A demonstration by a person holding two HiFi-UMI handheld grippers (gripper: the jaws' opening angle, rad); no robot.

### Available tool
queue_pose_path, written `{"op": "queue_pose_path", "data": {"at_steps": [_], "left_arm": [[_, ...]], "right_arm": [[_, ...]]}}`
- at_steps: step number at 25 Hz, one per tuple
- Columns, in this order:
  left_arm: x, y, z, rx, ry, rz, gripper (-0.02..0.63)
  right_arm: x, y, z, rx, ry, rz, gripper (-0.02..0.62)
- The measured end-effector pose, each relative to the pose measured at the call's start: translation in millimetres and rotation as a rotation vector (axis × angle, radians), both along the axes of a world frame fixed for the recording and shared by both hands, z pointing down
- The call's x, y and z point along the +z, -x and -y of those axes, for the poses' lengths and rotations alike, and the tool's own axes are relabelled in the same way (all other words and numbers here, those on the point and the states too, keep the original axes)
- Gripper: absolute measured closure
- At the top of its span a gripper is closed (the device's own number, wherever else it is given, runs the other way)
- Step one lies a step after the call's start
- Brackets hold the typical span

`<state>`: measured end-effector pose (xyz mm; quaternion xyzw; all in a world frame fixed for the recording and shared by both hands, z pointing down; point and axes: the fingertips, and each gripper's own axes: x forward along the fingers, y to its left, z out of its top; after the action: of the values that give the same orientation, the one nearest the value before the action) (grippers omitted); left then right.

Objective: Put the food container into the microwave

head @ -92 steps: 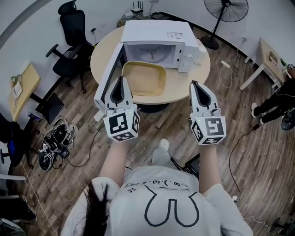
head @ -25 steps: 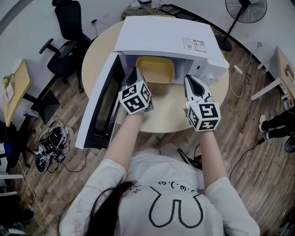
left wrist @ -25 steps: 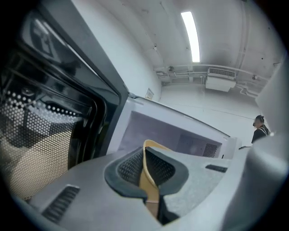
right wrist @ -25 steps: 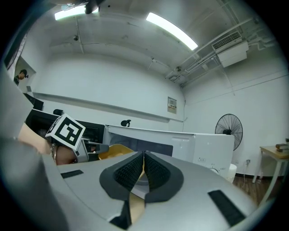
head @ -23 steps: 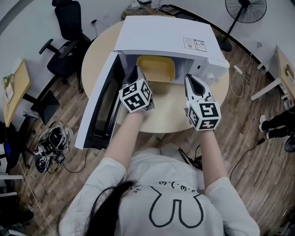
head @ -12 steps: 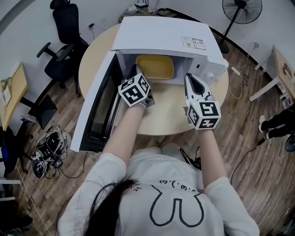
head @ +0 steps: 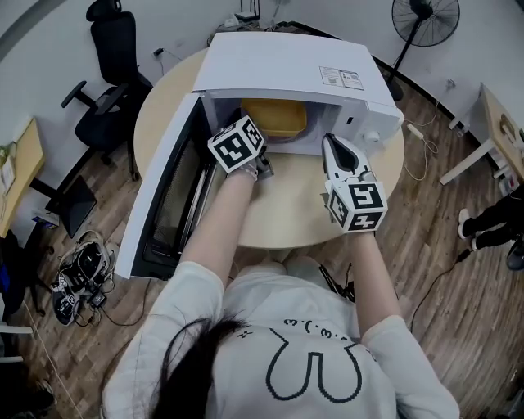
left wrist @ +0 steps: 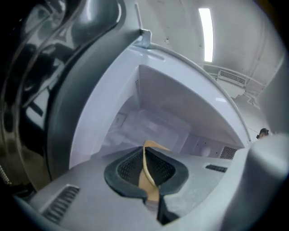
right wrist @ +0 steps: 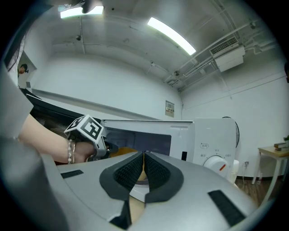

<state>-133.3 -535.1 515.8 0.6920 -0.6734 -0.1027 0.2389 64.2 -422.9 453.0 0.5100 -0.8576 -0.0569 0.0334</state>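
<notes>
The white microwave point(head: 286, 61) stands on the round table point(head: 286, 209) with its door point(head: 164, 196) swung open to the left. The yellow food container point(head: 274, 117) lies inside the cavity, partly hidden under the microwave's top. My left gripper point(left wrist: 145, 151) reaches into the opening and is shut on the container's rim point(left wrist: 151, 146); in the head view only its marker cube point(head: 237, 146) shows clearly. My right gripper point(head: 332, 143) is shut on nothing and hovers outside, in front of the control panel point(right wrist: 212, 158).
The open door blocks the left side of the table. A black office chair point(head: 106, 82) stands at the far left, a fan point(head: 426, 20) at the far right. Cables and gear point(head: 74, 282) lie on the wood floor. A desk corner point(head: 499, 123) is at the right.
My left gripper has pushed the container from the table's front further into the microwave cavity. The right gripper has stayed almost in place beside the opening.
</notes>
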Motion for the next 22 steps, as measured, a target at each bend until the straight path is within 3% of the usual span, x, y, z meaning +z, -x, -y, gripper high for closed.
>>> {"op": "queue_pose_path", "data": {"at_steps": [9, 17, 18, 20, 22], "left_arm": [[11, -1, 28, -0.011, 0.067, -0.021, 0.586], [16, 1, 32, -0.028, 0.112, 0.044, 0.585], [15, 0, 31, -0.018, 0.111, 0.052, 0.568], [13, -4, 30, 0.008, 0.107, 0.06, 0.455], [9, -6, 27, 0.016, 0.106, 0.067, 0.451]], "right_arm": [[14, -5, 11, 0.004, -0.026, -0.024, 0.563], [21, -4, 13, 0.0, -0.028, -0.021, 0.563], [20, -2, 13, -0.003, -0.029, -0.022, 0.563], [17, 0, 11, -0.008, -0.03, -0.024, 0.563], [12, 0, 9, -0.01, -0.027, -0.024, 0.563]]}}
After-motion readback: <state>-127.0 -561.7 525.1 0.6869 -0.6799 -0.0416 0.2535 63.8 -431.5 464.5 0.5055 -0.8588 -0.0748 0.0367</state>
